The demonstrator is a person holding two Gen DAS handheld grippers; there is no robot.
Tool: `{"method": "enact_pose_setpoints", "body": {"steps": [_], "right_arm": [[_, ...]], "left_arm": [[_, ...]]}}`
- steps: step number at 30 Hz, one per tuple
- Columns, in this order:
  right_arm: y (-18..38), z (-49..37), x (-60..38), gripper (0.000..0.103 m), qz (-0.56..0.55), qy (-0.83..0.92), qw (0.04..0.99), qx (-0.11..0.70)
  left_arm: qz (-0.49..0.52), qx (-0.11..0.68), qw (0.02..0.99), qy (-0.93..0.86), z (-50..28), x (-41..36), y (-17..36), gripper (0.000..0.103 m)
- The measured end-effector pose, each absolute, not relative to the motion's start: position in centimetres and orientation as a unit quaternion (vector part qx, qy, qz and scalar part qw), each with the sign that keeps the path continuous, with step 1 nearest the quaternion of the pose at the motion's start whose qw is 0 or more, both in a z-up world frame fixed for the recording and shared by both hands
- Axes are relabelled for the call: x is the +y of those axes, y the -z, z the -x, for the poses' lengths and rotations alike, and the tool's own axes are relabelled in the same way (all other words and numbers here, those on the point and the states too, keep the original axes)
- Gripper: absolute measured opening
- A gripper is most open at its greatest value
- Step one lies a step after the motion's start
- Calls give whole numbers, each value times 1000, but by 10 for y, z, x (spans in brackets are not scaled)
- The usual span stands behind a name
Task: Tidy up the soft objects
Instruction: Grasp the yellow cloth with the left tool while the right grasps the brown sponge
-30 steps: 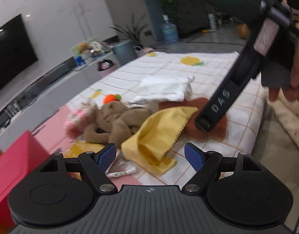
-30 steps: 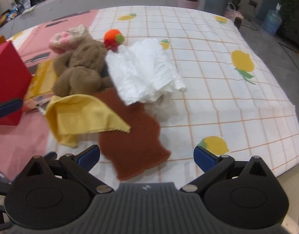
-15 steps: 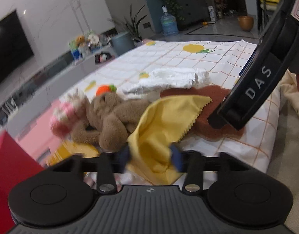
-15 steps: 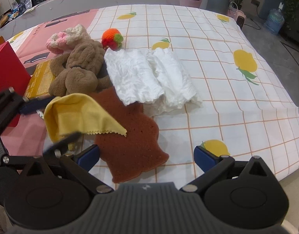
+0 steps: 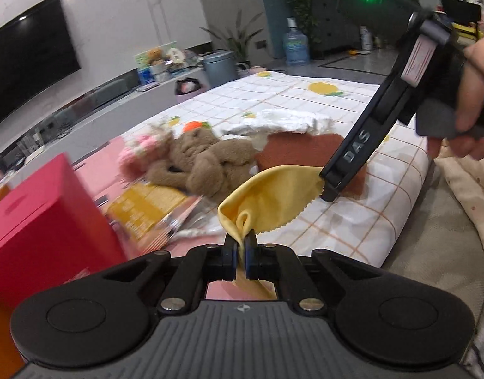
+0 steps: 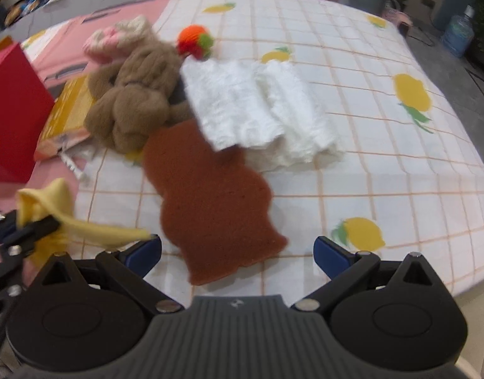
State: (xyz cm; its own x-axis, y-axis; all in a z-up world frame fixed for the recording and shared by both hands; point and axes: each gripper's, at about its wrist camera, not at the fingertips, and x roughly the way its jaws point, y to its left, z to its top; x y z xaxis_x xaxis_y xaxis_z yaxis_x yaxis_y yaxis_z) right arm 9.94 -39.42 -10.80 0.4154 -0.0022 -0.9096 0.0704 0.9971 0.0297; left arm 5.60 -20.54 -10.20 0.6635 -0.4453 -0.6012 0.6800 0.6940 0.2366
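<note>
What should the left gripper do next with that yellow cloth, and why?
Probably lift it up and clear. The left gripper is shut on a bunched edge of the yellow cloth, whose far end hangs by the open right gripper, above the brown mat.

My left gripper (image 5: 241, 246) is black plastic: two round housings with a recessed disc each, angled link arms held by silver screws, and a ribbed grey centre plate bearing a small round emblem. My pads (image 5: 250, 246) are blue. My right gripper (image 6: 237, 249) is built alike, with blue pads (image 6: 329, 251) on black fingers. From the left view its long black body carries white letters "DAS", a pale label and a green light.
</note>
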Motion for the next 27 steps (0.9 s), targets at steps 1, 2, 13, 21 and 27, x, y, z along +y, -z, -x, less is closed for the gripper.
{"method": "enact_pose_setpoints", "body": {"steps": [1,2,13,21,27], "right_arm": [[110,-101,-392,100,-26,17,841,540],[112,-104,-389,100,-17,14,841,541],[119,-116,-376,100,15,-11,850,526],[117,-116,-378,82,-10,-10,849,529],[113,-112,-380,73,-16,-8,852,523]], "left_arm": [[-224,255,887,312,-52,-202,100,5],[-223,253,890,307,-50,-200,98,5],[-165,281,910,256,-46,-176,88,5],[-140,280,921,230,-43,-167,87,5],[-128,293,923,215,-41,-164,87,5]]}}
